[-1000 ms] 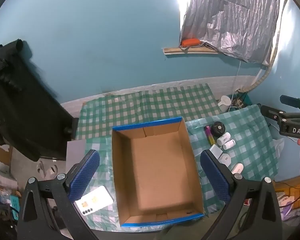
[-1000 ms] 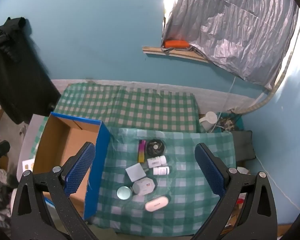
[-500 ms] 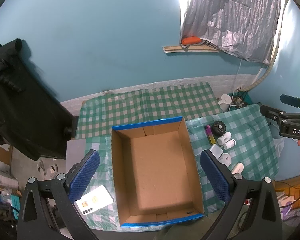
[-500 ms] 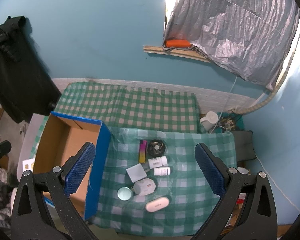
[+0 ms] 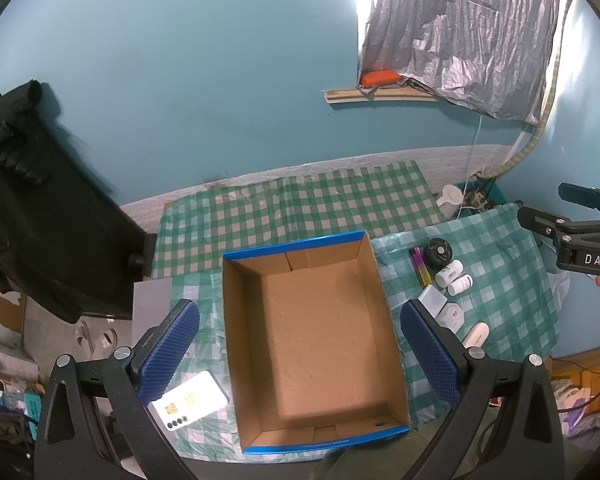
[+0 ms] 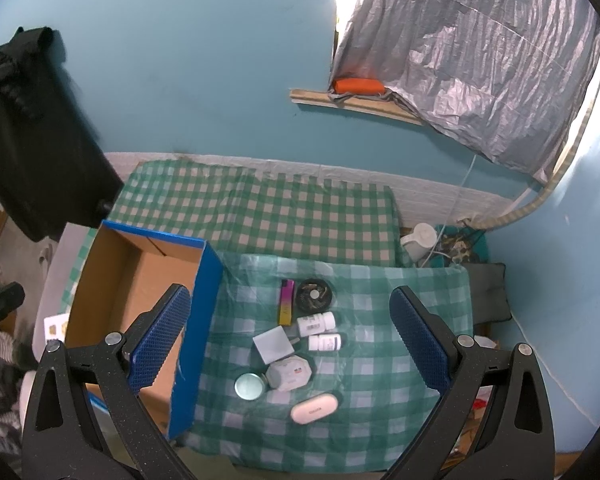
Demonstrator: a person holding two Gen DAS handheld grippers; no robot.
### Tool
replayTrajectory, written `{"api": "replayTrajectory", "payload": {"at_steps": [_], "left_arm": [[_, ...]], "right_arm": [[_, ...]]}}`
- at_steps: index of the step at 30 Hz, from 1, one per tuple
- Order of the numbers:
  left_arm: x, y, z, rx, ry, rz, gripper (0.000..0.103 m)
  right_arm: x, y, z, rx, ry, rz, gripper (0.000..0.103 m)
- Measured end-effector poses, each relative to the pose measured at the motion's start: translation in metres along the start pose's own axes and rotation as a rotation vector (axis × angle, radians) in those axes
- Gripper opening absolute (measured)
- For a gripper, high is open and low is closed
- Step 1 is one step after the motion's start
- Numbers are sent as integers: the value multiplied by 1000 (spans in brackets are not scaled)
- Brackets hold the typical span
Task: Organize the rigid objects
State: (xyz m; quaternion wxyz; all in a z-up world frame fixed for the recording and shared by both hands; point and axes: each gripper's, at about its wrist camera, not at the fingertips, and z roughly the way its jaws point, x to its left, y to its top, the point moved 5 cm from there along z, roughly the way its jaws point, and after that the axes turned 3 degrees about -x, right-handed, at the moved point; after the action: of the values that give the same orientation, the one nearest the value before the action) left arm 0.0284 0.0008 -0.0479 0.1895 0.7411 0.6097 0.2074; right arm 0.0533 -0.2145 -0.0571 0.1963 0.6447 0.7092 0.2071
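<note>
1. Teal walls rose behind a green-checked cloth (image 6: 260,216) that covered the work surface; a black garment hung at far left.
2. At the left edge, a white card (image 5: 188,400) lay flat just beside the cardboard box (image 5: 312,324), outside it.
3. That box sat open and empty, probably placed centrally as the collecting bin. The left gripper (image 5: 300,356) hung above it, jaws spread wide and holding nothing.
4. Right of the box, the small items lay clustered: a multicoloured lighter (image 6: 286,303), a black round disc (image 6: 314,295), two white bottles (image 6: 316,323), a grey square (image 6: 273,345), a round tin (image 6: 249,385) and a pink case (image 6: 314,403).
5. The right gripper (image 6: 290,344) hovered over that cluster, jaws also spread and empty, seemingly lined up for a first pick.
</note>
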Motion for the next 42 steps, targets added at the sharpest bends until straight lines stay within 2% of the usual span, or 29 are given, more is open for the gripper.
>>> {"api": "replayTrajectory", "payload": {"at_steps": [42], "left_arm": [[-4, -3, -1, 3, 8, 6, 101]], "right_arm": [[2, -9, 1, 14, -1, -8, 99]]}}
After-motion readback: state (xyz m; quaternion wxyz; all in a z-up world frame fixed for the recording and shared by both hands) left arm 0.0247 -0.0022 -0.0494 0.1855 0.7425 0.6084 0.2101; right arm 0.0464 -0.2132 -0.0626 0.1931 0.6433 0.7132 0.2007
